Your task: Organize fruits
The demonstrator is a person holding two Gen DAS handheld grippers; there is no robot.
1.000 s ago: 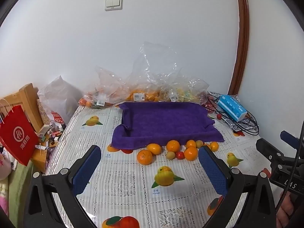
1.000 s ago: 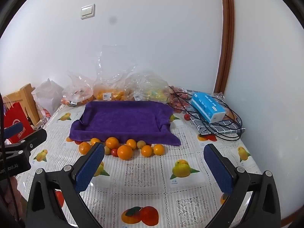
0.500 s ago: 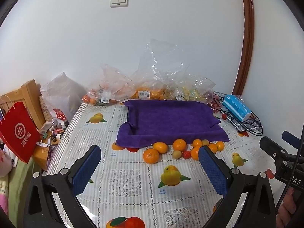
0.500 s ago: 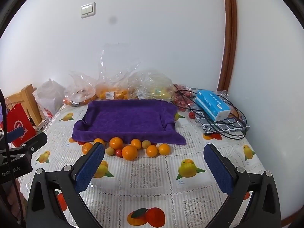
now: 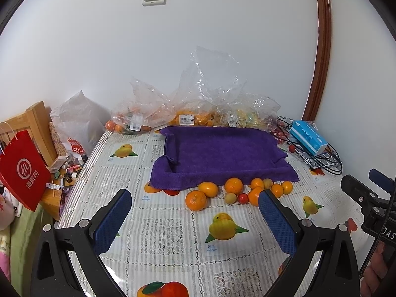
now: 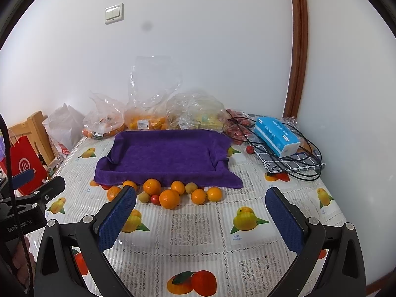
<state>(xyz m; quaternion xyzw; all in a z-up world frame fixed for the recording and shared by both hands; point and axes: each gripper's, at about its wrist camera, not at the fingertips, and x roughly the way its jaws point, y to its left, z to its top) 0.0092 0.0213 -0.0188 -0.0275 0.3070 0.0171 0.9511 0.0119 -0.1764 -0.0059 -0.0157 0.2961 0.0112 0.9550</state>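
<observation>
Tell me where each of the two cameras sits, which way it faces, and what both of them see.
Left wrist: on the left gripper, facing the wall across the table; open fingers, right gripper at right edge.
Right wrist: on the right gripper, same heading; open fingers, left gripper at left edge.
Shared: purple towel, loose fruit row, blue tissue pack.

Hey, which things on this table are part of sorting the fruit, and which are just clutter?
For the job:
loose oranges
small red fruit
purple towel-lined tray
open left gripper
open right gripper

Lying about:
blue tissue pack
black cables
red paper bag
clear plastic bags
</observation>
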